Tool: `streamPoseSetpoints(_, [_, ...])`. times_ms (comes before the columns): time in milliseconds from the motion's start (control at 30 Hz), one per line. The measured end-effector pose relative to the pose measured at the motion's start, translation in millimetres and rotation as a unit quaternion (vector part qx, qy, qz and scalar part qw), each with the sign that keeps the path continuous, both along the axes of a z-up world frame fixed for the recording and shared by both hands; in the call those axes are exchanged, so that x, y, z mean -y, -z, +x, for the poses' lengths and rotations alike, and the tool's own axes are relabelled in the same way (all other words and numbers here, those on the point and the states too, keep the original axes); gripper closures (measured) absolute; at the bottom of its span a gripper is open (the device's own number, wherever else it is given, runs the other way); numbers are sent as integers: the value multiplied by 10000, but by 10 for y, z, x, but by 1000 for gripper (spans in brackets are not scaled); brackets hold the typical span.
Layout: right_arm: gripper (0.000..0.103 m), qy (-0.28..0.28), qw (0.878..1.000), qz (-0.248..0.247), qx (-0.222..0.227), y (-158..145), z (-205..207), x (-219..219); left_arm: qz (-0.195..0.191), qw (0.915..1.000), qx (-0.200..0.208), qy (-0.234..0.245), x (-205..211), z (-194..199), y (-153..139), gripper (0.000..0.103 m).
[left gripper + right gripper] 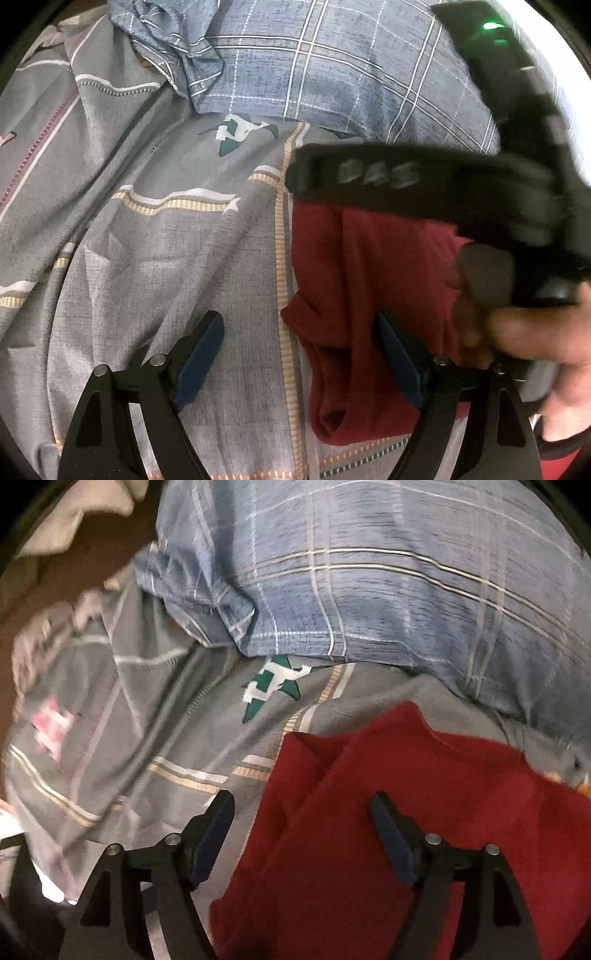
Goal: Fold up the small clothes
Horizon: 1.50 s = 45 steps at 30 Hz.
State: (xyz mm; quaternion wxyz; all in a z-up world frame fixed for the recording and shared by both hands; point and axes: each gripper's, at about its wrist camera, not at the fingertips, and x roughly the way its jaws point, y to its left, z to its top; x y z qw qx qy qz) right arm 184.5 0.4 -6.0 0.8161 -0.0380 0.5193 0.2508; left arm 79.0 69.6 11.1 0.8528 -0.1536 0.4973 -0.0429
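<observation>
I am seeing dim, warm indoor light in both views. Fisheye distortion is bending the edges into black corners. Motion blur is smearing the right gripper (424,177) in the left wrist view and the grey bedsheet (92,709) in the right wrist view.

A red garment (388,812) is seen lying folded on a grey patterned bedsheet (147,738), below a blue checked pillow (369,590), with the right gripper (301,812) held spread wide above its edge.
</observation>
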Motion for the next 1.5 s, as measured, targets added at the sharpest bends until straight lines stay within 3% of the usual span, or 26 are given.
streamPoseSetpoints(67, [28, -57, 9998, -146, 101, 72, 37, -59, 45, 10000, 15, 14, 8, 9, 2, 19])
streamPoseSetpoints(167, [65, -47, 9990, -385, 216, 104, 68, -11, 99, 9999, 37, 22, 32, 35, 17, 18])
streamPoseSetpoints(200, [76, -88, 9996, -216, 166, 77, 63, 47, 114, 9999, 45, 1, 41, 49, 23, 17])
streamPoseSetpoints(267, [83, -19, 9998, 45, 167, -5, 33, 184, 142, 9999, 70, -66, 61, 68, 26, 17])
streamPoseSetpoints(400, [85, 188, 9982, 520, 251, -137, -58, 377, 102, 9997, 194, -64, 140, 77, 11, 19])
streamPoseSetpoints(467, [85, 238, 9973, 625, 287, -188, -93, 419, -105, 9994, 307, 73, 166, 75, 8, 36])
streamPoseSetpoints(500, [85, 249, 9971, 660, 284, -206, -106, 440, -176, 9992, 304, 184, 178, 75, 11, 51])
streamPoseSetpoints(733, [85, 258, 9968, 735, 198, -245, -99, 524, 64, 9985, 467, 289, 196, 45, -16, 65])
streamPoseSetpoints(1067, [80, 181, 9974, 697, 10, -176, -37, 444, 114, 9984, 461, 320, 215, 29, -37, 68])
streamPoseSetpoints(1133, [69, 205, 9975, 667, -68, -170, -29, 440, 104, 9985, 447, 308, 208, 36, -33, 68])
streamPoseSetpoints(1200, [41, 257, 9985, 468, -83, -180, -36, 411, 115, 9985, 451, 302, 211, 37, -32, 68])
streamPoseSetpoints(1367, [27, -25, 9995, 290, -131, -172, -30, 223, 81, 9986, 435, 286, 197, 41, -14, 68])
streamPoseSetpoints(1467, [27, -274, 9992, -125, -249, -18, 19, 19, 20, 9989, 376, 271, 165, 60, 7, 66])
streamPoseSetpoints(1500, [32, -310, 9989, -231, -249, 31, 25, -20, 17, 9990, 353, 267, 155, 68, 14, 63])
